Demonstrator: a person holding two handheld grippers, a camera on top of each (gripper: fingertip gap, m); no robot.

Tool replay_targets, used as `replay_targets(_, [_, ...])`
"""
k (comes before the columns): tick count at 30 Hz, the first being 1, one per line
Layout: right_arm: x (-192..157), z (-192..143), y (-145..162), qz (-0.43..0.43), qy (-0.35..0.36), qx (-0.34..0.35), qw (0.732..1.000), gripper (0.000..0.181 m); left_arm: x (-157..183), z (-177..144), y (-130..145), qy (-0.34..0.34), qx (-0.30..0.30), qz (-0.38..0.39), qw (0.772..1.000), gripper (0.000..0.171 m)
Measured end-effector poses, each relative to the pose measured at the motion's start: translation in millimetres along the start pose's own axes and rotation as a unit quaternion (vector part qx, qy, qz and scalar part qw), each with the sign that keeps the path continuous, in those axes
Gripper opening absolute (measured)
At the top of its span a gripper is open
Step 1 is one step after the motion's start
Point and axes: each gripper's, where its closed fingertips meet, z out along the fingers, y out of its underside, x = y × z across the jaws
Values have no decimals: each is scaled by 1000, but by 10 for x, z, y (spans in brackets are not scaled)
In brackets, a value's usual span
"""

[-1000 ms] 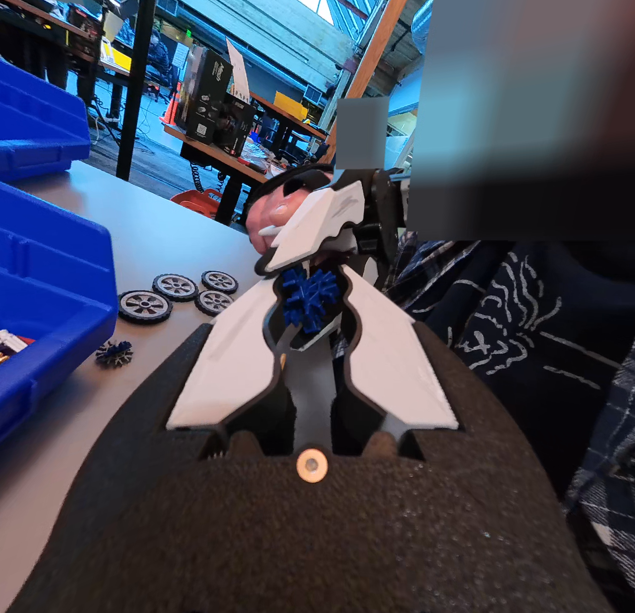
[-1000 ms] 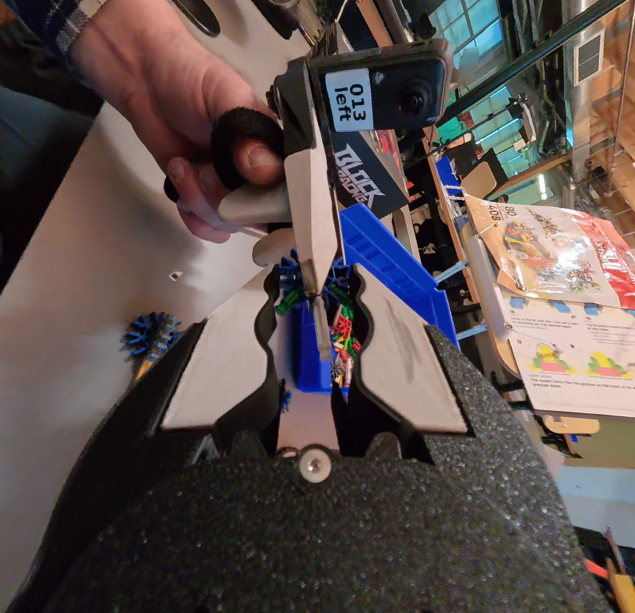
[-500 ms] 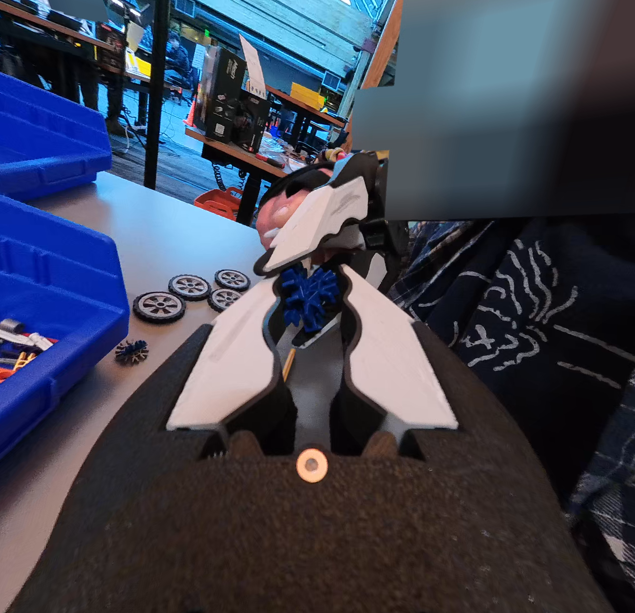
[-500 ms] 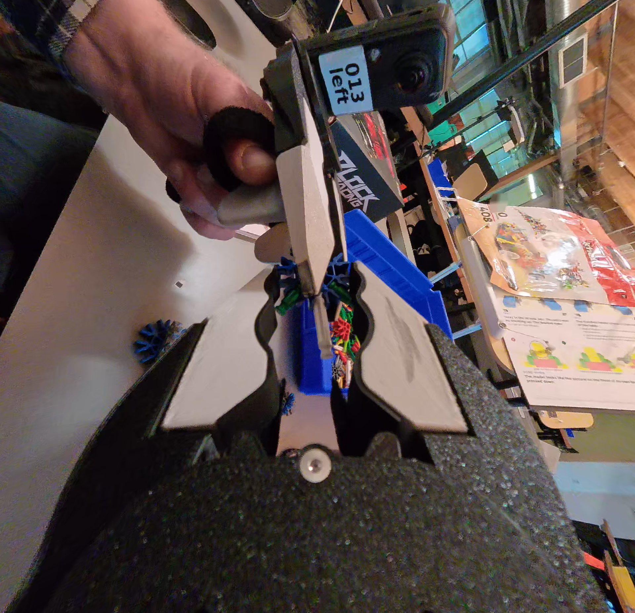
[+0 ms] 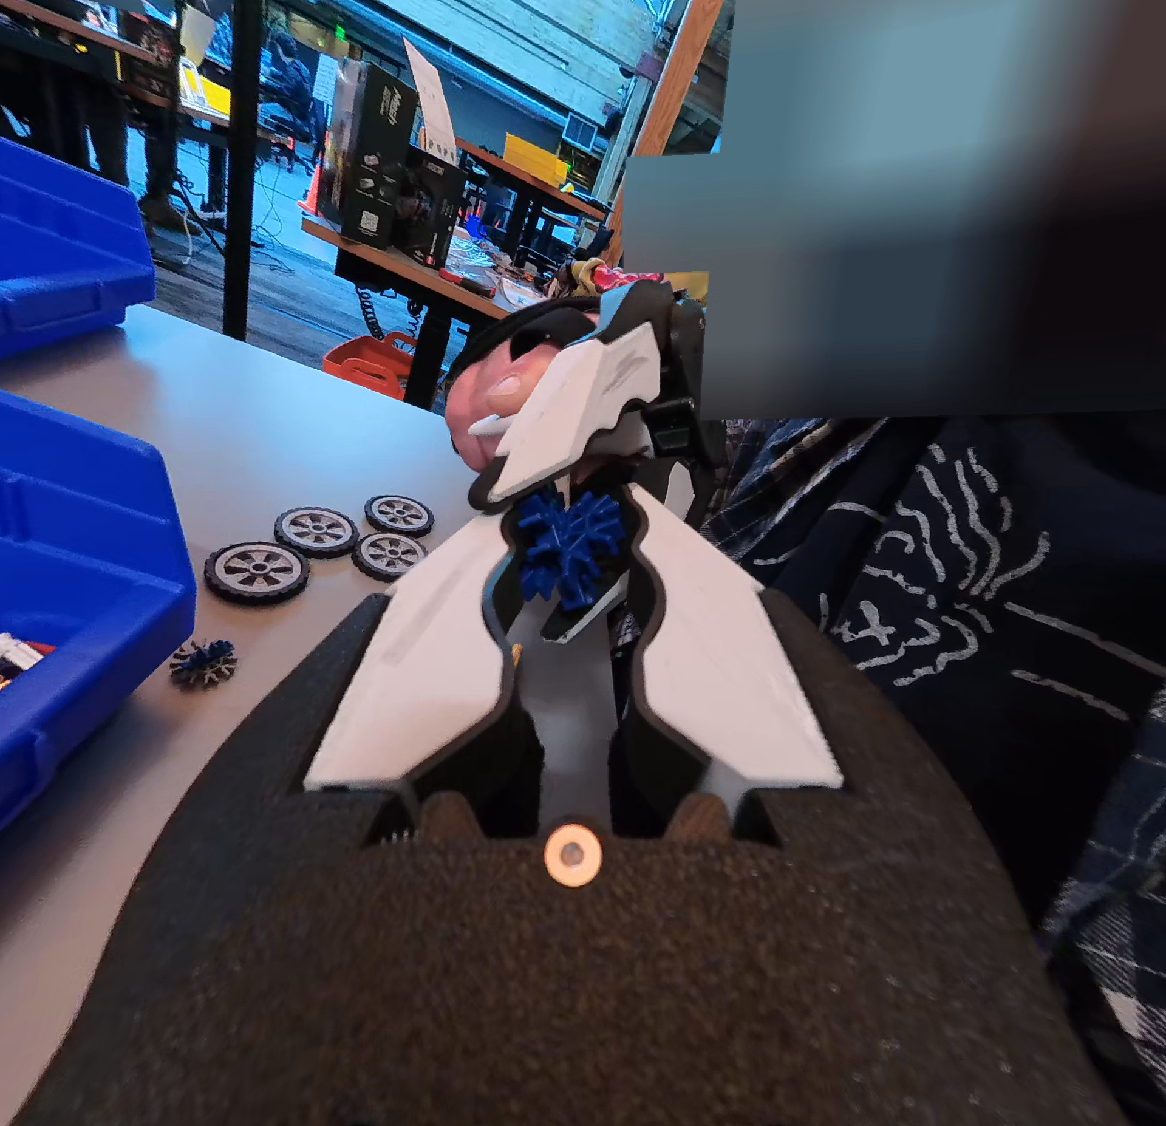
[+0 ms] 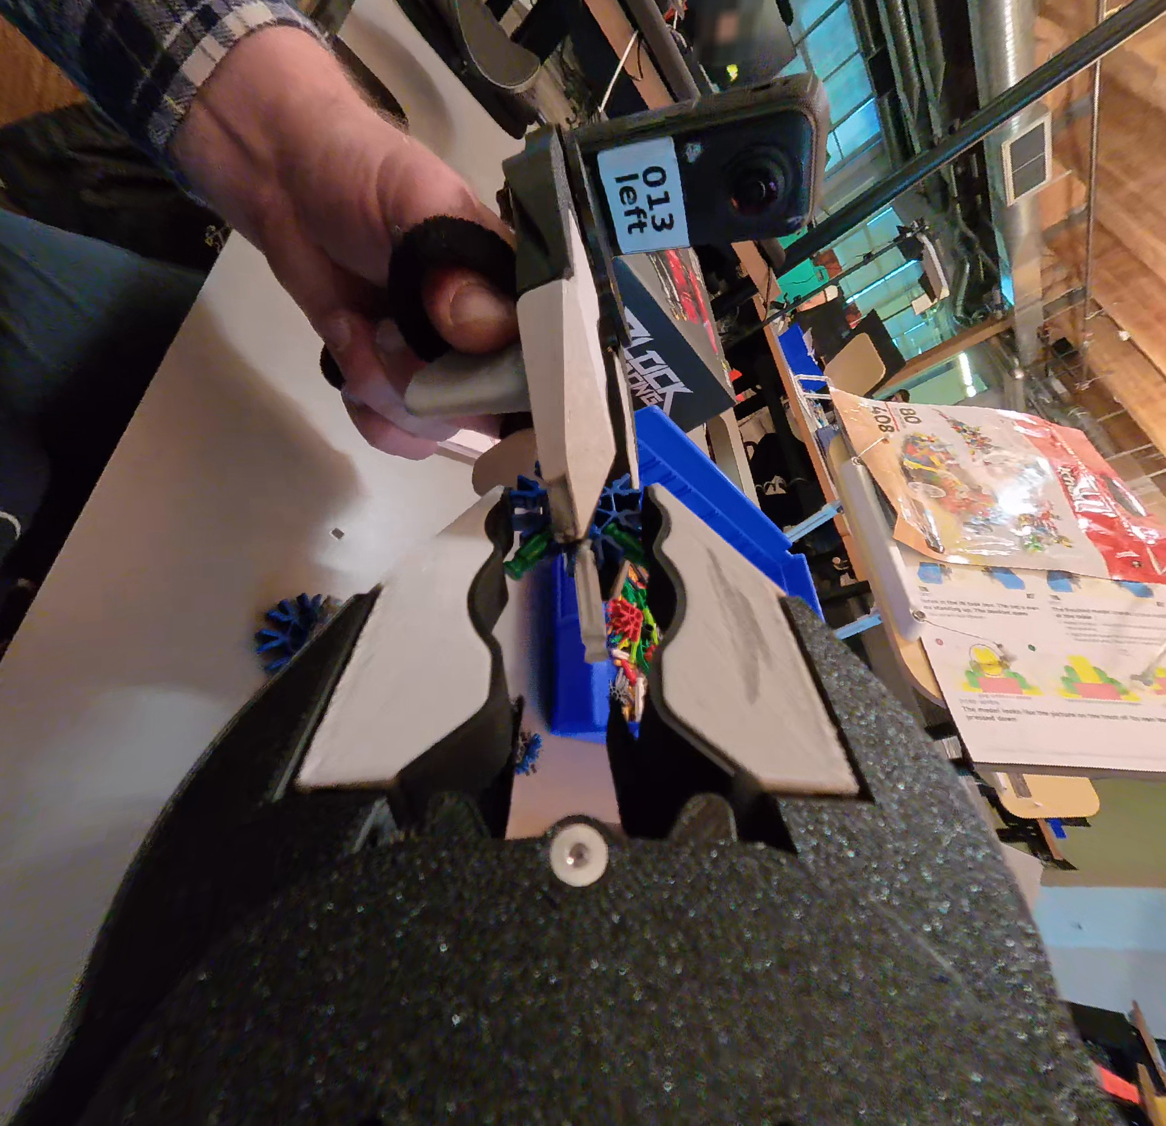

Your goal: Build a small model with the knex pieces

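Both hand-held grippers, left and right, clench one blue snowflake connector above the counter, steadying it crosswise.

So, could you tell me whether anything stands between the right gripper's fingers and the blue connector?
Nothing visible does. The blue connector sits directly between the right gripper's fingertips, which appear to touch it on both sides. The left gripper clamps the same piece from the opposite side.

Pale grey bench. On it: two blue bins, four spoked wheels clustered together, one blue snowflake connector near the bin.
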Motion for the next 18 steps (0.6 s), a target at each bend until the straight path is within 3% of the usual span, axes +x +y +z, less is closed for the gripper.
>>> replay_targets(13, [17, 49, 39, 14, 16, -16, 1000, 37, -68, 11, -16, -14, 36, -22, 999, 24])
replay_targets(18, [64, 121, 151, 17, 39, -51, 998, 38, -243, -4, 12, -87, 7, 24, 996, 24])
